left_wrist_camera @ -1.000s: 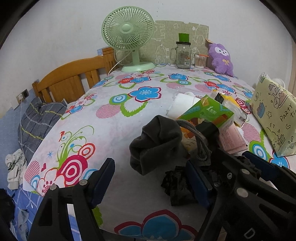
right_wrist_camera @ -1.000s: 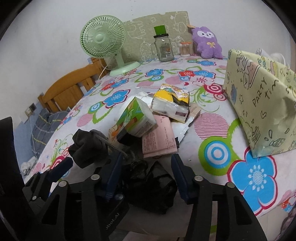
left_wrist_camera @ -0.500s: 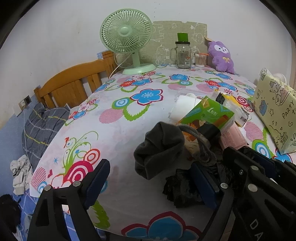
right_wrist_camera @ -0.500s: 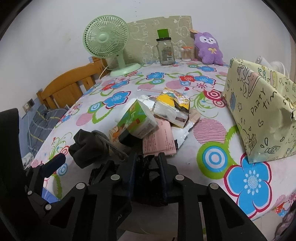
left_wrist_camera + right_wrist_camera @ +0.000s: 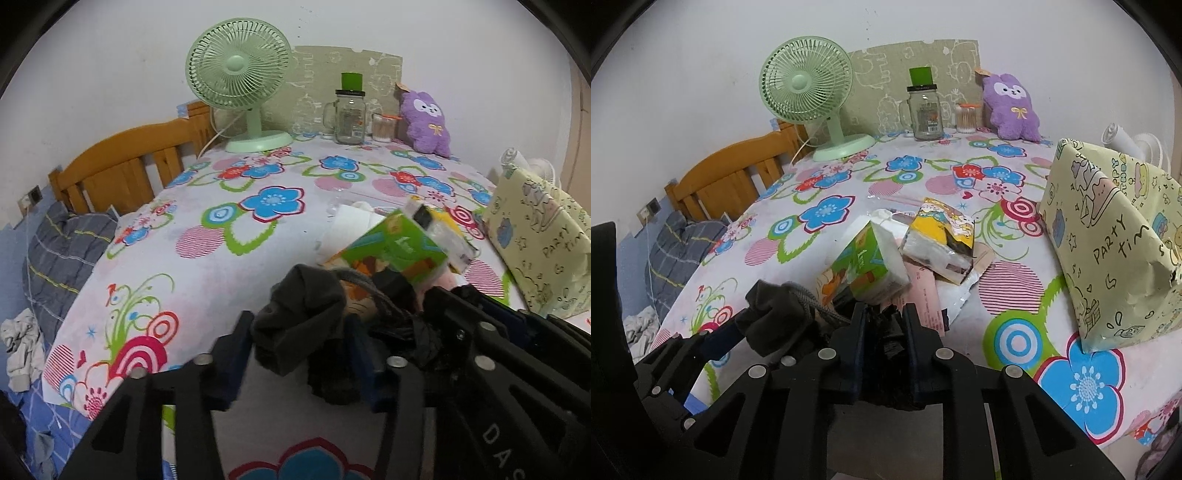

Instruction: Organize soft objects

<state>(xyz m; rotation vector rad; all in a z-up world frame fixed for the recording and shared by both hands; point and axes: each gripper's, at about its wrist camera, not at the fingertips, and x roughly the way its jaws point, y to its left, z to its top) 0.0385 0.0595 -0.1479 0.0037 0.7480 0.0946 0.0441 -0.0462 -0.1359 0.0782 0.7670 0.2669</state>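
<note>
A dark grey folded cloth (image 5: 303, 295) lies near the front of the flowered table (image 5: 221, 258). My left gripper (image 5: 297, 332) is closing on it, and both blue pads touch its sides. Just to its right sits a black crumpled bundle (image 5: 886, 343), squeezed between the pads of my closing right gripper (image 5: 884, 321). In the right wrist view the grey cloth (image 5: 775, 314) shows at the left, with a left finger (image 5: 720, 339) against it. A purple plush toy (image 5: 428, 125) stands at the table's far edge.
Right behind the cloths is a pile: a green tissue pack (image 5: 871, 266), a yellow tissue pack (image 5: 938, 236) and a pink packet (image 5: 923, 295). A yellow party bag (image 5: 1108, 240) stands to the right. A green fan (image 5: 240, 74) and glass jar (image 5: 349, 118) are at the back.
The left jaws came in from wide apart onto the grey cloth. The right jaws closed from around the black bundle to squeezing it. Neither hand shifted noticeably.
</note>
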